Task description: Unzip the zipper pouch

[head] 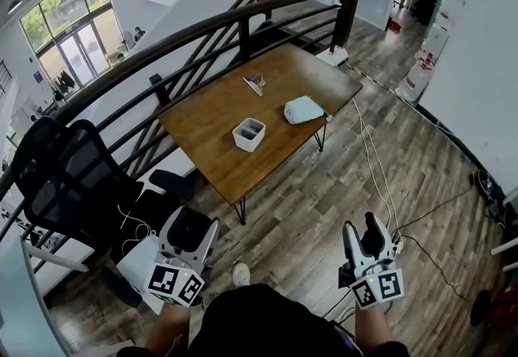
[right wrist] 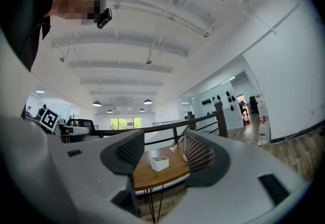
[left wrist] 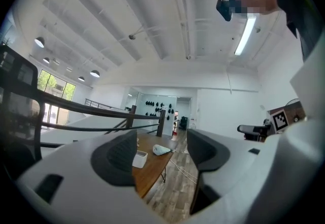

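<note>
Wooden surface [head: 212, 155] well ahead, pouch [head: 305, 109] near its right edge. Our left claw [head: 193, 227] and right claw [head: 363, 232] gape empty; we should approach, pin the pouch, then pinch its zipper tab.

The room is bright and evenly lit. Daylight enters through the tall windows [head: 69, 31] at the upper left of the head view, and they look a little overexposed. In the gripper views a long ceiling lamp [left wrist: 247, 35] and small round lamps [right wrist: 147, 101] glow white. The bench [head: 210, 129] throws only a soft shadow on the wooden floor [head: 324, 210]. All three views bend strongly toward the edges, with dark corners. The near bodies of the left hand-held gripper [left wrist: 162, 141] and the right hand-held gripper [right wrist: 163, 147] look soft, while the far room is sharper.
</note>
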A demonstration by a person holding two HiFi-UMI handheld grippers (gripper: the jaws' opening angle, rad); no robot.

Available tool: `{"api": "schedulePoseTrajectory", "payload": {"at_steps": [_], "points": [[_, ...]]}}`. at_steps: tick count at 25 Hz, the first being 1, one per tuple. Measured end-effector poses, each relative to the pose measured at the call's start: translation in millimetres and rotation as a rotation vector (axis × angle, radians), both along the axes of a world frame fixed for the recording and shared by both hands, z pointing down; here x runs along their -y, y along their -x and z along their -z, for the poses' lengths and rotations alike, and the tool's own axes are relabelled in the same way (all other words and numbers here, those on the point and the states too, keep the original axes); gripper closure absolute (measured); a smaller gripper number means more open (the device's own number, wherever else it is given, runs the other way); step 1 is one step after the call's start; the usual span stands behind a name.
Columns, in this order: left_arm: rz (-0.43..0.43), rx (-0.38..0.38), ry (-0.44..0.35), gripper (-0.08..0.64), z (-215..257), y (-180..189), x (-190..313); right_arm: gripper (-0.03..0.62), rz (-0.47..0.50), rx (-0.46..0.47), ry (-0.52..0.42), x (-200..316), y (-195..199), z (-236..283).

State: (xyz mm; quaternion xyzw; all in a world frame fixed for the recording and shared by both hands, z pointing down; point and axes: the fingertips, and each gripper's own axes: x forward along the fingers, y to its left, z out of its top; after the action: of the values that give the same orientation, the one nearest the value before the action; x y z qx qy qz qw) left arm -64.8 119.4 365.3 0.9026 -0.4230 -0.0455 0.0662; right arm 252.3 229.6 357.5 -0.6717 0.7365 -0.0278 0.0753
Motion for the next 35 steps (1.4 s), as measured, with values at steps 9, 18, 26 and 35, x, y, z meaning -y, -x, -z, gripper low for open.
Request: {"api": "schedulePoseTrajectory", "payload": {"at_steps": [9,18,26,35], "points": [[-0.075,-0.039,0.059,0.261,-13,11,62,0.374,0.014,-0.042,0.034,65,30,4],[-0.103,-0.058,0.072,0.261,-30,23,106,0.38,0.037,-0.06,0.091,118,56,-23],[-0.099,-0.038,0.109,0.261,-47,17,135,0.382,0.042,-0.035,0.123,156,45,-44],[-0.06,-0.024,0.09,0.261,-41,-14,208,0.387,0.084,-0.032,0.117,253,5,-48]]}}
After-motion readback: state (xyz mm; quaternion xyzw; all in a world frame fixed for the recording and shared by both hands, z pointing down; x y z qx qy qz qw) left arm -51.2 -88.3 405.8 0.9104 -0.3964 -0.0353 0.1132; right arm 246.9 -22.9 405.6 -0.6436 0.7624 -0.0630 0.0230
